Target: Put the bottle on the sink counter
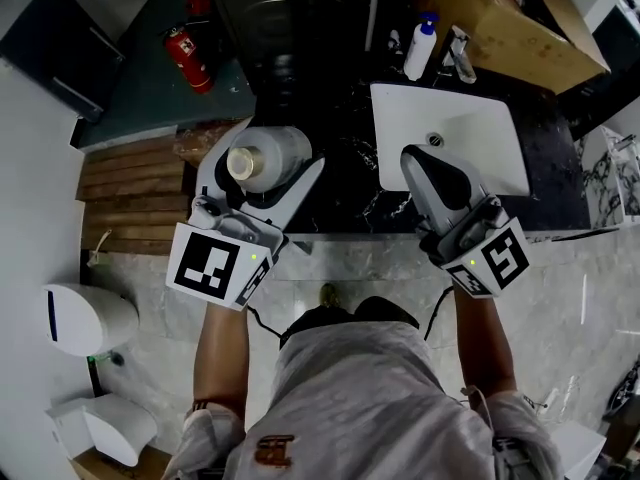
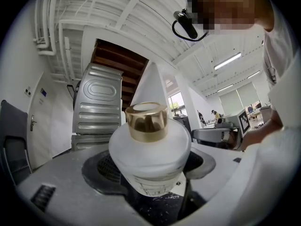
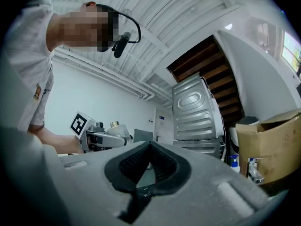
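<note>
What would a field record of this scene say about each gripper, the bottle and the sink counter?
Left gripper: shut on the white bottle, gold cap up
Right gripper: jaws together, empty, over the front edge of the sink
Counter: dark, marbled; a pump bottle stands behind the sink
Task status: bottle held at the counter's left end; whether it rests there cannot be told

Your white bottle (image 2: pixel 149 145) with its gold cap stands upright, clamped between the jaws of the left gripper (image 2: pixel 151 171), left of the sink (image 1: pixel 450 133).
</note>
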Motion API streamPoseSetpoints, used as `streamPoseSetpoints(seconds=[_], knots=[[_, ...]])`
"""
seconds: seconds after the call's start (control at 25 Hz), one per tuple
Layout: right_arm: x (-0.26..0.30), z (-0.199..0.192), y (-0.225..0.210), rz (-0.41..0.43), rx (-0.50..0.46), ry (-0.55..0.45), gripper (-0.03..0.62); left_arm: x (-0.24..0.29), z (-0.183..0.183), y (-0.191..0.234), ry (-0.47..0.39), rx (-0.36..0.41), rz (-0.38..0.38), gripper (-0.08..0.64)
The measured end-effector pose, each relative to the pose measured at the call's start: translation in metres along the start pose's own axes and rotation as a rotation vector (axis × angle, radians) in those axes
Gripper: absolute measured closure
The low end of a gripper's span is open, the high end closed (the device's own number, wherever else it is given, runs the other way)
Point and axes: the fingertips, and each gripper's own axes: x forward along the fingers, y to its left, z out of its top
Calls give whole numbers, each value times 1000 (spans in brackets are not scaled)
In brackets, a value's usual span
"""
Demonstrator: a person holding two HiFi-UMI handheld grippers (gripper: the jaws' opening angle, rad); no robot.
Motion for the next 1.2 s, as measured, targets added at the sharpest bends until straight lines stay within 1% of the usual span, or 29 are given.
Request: streamPoseSetpoints(seconds=[0.2, 0.36, 0.64, 0.84, 1.04, 1.2], knots=[[16, -10, -21, -7, 6, 14, 592, 24, -6, 22, 14, -6, -1, 224], [24, -15, -42, 3, 13, 11, 592, 44, -10, 32, 29, -6, 14, 224], [38, -35, -84, 60, 19, 26, 592, 86, -23, 44, 68, -2, 76, 224], [48, -49, -108, 107, 25, 42, 592, 116, -35, 57, 93, 25, 113, 224], [59, -58, -129, 106, 48, 56, 592, 144, -51, 78, 139, 37, 121, 224], [68, -69, -147, 77, 49, 76, 592, 165, -66, 97, 167, 31, 118, 224]])
